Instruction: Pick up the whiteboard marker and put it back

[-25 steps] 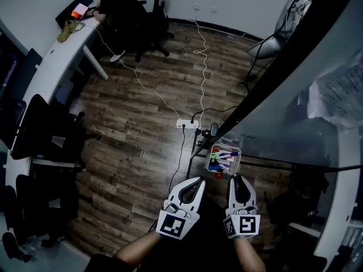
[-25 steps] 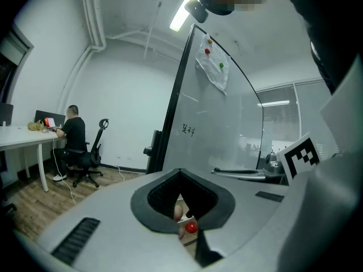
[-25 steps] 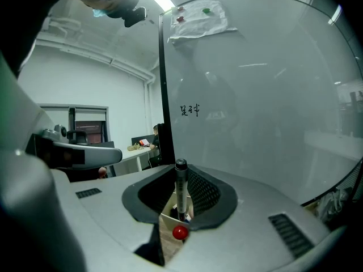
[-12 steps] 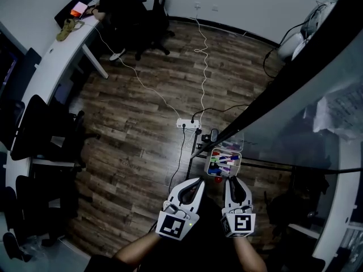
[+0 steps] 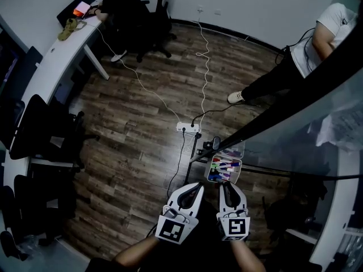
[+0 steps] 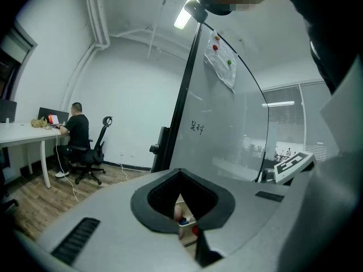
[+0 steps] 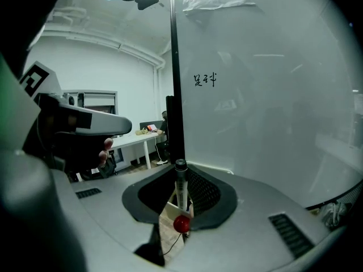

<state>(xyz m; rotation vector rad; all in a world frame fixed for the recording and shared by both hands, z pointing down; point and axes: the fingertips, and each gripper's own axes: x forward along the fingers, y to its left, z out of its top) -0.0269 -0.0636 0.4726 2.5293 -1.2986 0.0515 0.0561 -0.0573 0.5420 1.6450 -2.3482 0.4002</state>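
A black whiteboard marker [image 7: 181, 185] stands upright between the jaws of my right gripper [image 7: 181, 207], which is shut on it. In the head view that right gripper [image 5: 229, 187] hovers just short of a clear tray [image 5: 224, 169] holding several coloured markers at the foot of the whiteboard [image 5: 317, 123]. A red round thing [image 7: 181, 224] shows below the held marker. My left gripper [image 5: 194, 189] is close beside the right one. Its jaws [image 6: 179, 222] meet at the tips with nothing held. The whiteboard [image 7: 266, 95] bears a small black scribble [image 7: 205, 80].
A power strip [image 5: 188, 128] and cables lie on the wood floor ahead. One person sits at a long white desk [image 5: 45, 61] on an office chair [image 5: 153, 21]. Another person [image 5: 309, 50] stands at the upper right, behind the whiteboard's edge. Dark chairs [image 5: 34, 129] line the left.
My right gripper has drawn left and lower in the head view, nearer my left one, still holding the marker. The view swung, bringing the standing person into sight. My left gripper stayed put.
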